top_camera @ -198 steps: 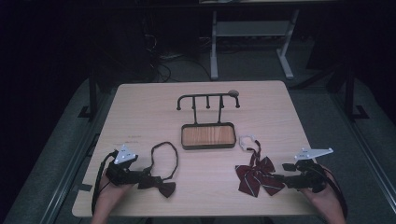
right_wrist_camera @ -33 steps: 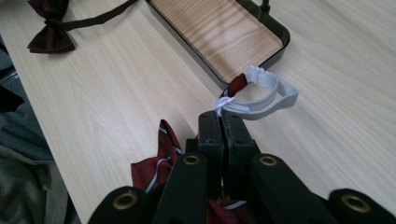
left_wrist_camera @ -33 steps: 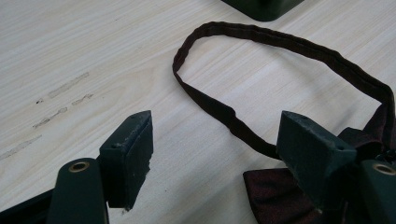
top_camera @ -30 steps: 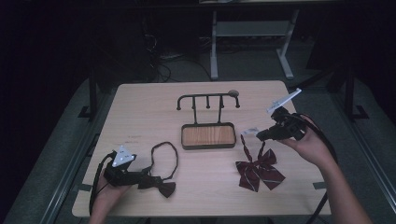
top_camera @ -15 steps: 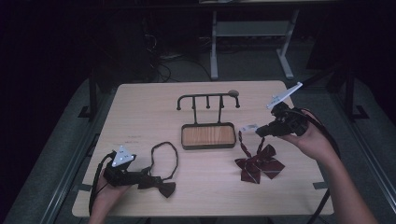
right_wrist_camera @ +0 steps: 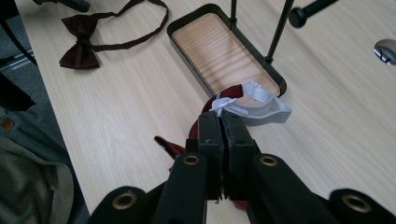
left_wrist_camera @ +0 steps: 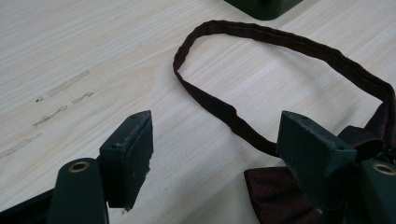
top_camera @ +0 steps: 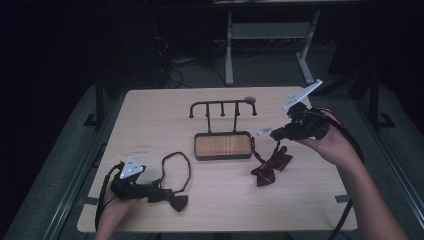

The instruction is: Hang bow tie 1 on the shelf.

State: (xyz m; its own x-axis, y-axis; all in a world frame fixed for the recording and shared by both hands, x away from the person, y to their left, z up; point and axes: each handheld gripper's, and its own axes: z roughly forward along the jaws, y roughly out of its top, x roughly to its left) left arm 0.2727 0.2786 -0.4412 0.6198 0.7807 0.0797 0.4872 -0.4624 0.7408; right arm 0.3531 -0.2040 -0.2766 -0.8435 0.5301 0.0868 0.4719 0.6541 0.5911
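My right gripper (top_camera: 274, 133) is shut on the white strap (right_wrist_camera: 254, 106) of a dark red bow tie (top_camera: 270, 166) and holds it up just right of the stand; the bow dangles below the jaws. The black stand has a wood-lined tray (top_camera: 222, 145) and a hook bar (top_camera: 222, 105) above it. A dark bow tie (top_camera: 172, 200) with a looped band (left_wrist_camera: 280, 42) lies at the front left. My left gripper (top_camera: 152, 191) rests on the table beside it, open, with the band running between the jaws and the bow (left_wrist_camera: 275, 193) against the right jaw.
A small round metal disc (top_camera: 249, 99) sits in the tabletop behind the stand. Bare wood (top_camera: 300, 205) lies in front of the red tie. A dark metal frame (top_camera: 265, 30) stands on the floor beyond the table's far edge.
My right gripper has risen with the strap, lifting the red bow tie off the table beside the stand. The left gripper and its dark tie have stayed put.
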